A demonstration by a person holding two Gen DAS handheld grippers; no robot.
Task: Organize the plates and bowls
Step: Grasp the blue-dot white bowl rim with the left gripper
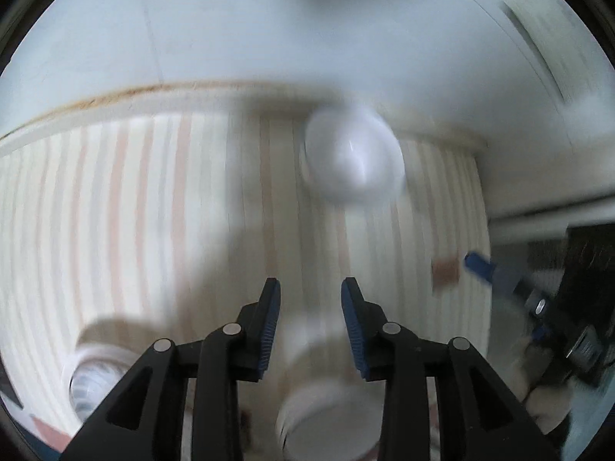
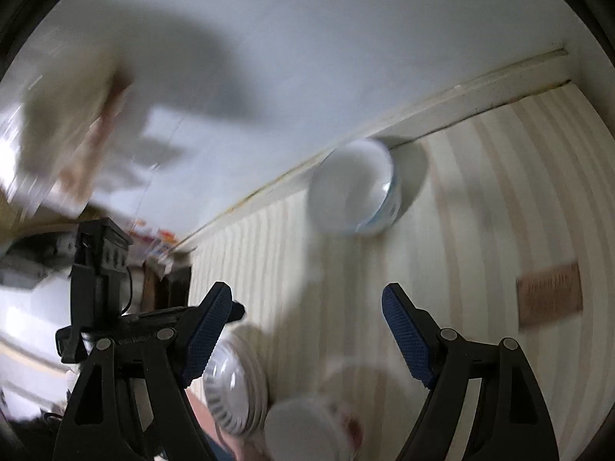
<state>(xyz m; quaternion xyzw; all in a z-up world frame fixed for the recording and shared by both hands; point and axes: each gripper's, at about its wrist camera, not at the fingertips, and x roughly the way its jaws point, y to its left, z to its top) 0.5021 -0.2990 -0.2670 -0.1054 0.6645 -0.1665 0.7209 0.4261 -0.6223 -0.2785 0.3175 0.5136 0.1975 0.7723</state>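
Note:
A white bowl stands on the striped tablecloth near the wall; it also shows in the right wrist view. My left gripper is open and empty above the cloth, well short of that bowl. A white ribbed dish lies at lower left and another white dish lies under the left fingers. My right gripper is open wide and empty. Below it lie a ribbed dish and a plain white dish. Both views are blurred.
A white wall rises behind the table. A brown label is on the cloth at the right. The right gripper's blue fingertip shows at the table's right edge. The left gripper's body is at left.

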